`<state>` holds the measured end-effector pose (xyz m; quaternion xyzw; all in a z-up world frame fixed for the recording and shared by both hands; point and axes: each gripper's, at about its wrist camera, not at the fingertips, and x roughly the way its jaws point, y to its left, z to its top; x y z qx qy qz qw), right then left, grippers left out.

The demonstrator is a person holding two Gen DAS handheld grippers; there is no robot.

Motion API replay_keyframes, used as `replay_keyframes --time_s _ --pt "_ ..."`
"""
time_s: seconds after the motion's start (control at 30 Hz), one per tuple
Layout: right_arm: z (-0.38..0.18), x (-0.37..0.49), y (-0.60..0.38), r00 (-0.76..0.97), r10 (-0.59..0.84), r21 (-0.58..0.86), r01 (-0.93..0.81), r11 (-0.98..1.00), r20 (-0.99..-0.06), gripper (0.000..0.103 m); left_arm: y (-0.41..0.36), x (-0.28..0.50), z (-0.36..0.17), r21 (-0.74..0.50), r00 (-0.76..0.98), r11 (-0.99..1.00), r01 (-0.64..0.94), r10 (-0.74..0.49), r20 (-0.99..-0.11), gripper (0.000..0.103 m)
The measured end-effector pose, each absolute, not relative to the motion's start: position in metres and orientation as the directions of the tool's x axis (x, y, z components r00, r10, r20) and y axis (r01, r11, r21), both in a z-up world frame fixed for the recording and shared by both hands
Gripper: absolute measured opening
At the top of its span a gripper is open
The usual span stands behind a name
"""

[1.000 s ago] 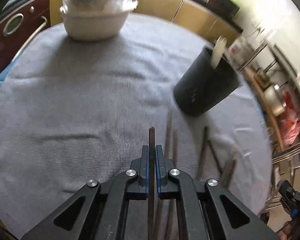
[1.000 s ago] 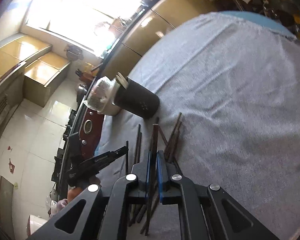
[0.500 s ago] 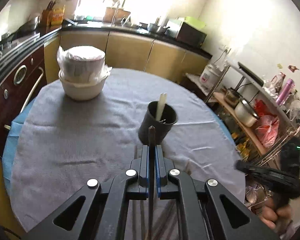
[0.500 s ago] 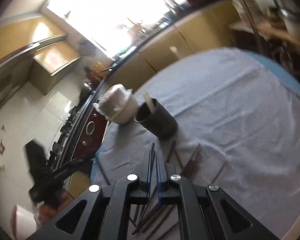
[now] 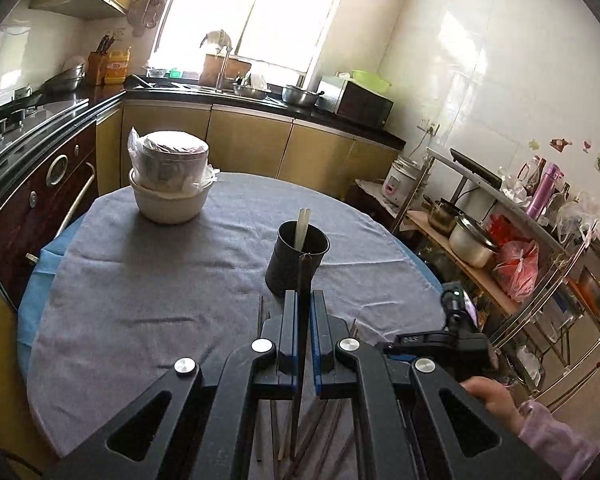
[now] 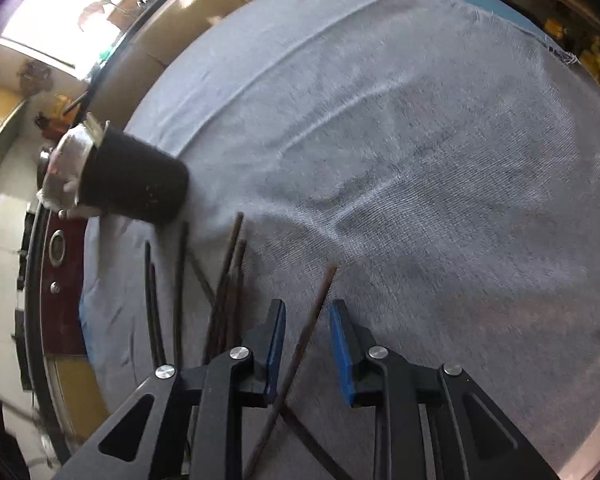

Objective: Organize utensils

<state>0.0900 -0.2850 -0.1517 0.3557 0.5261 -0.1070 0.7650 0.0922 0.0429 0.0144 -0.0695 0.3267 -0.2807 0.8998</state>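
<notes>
Chopstick [image 5: 302, 300] clamped tight in the left hand-held gripper [image 5: 303, 312], its tip up in front of the black holder [image 5: 296, 260], which stands upright on the grey-clothed surface [image 5: 160, 280] with a pale utensil [image 5: 302, 226] poking out. Loose chopsticks [image 5: 268, 432] lie below the fingers. Over to the right wrist view: the right hand-held gripper [image 6: 307, 328] has its fingers spread apart, one dark chopstick [image 6: 312, 312] lying on the cloth between them, more sticks [image 6: 224, 304] just left, near the holder [image 6: 132, 184].
</notes>
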Motion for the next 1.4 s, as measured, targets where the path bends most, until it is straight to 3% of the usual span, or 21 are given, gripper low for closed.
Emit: replay_keyframes --time_s 0.03,0.1,0.2,0.33,0.63,0.93,1.1,1.4 --pt "-0.151 0.092 -0.282 0.427 0.195 0.422 0.539 0.729 -0.883 0.026 0.045 0.090 0.014 -0.311 0.631 0.833 0.458 -0.550 -0.546 0.005" --pt "-0.151 0.093 -0.277 0.423 0.166 0.393 0.534 0.749 -0.891 0.010 0.049 0.089 0.014 -0.320 0.634 0.833 0.451 -0.552 -0.542 0.005" --pt "-0.144 0.090 -0.268 0.447 0.140 0.378 0.504 0.777 -0.883 0.007 0.053 0.090 0.017 -0.322 0.642 0.836 0.444 -0.547 -0.537 0.005" --pt "-0.113 0.085 -0.256 0.535 0.129 0.398 0.426 0.812 -0.835 0.006 0.056 0.094 0.027 -0.313 0.652 0.835 0.454 -0.550 -0.522 0.005" --pt "0.001 0.071 -0.230 0.758 0.162 0.462 0.201 0.864 -0.632 0.006 0.051 0.107 0.065 -0.284 0.683 0.831 0.478 -0.555 -0.475 0.005" --pt "0.093 0.110 -0.214 0.875 0.088 0.396 0.124 0.910 -0.476 0.006 0.028 0.146 0.127 -0.246 0.749 0.828 0.504 -0.561 -0.352 0.005" --pt "0.122 0.140 -0.210 0.922 0.014 0.353 0.134 0.926 -0.386 0.006 0.006 0.174 0.143 -0.219 0.792 0.842 0.493 -0.538 -0.288 0.005" --pt "0.128 0.199 -0.224 0.941 -0.092 0.318 0.201 0.926 -0.326 0.006 -0.036 0.236 0.130 -0.210 0.810 0.858 0.468 -0.512 -0.285 0.005"
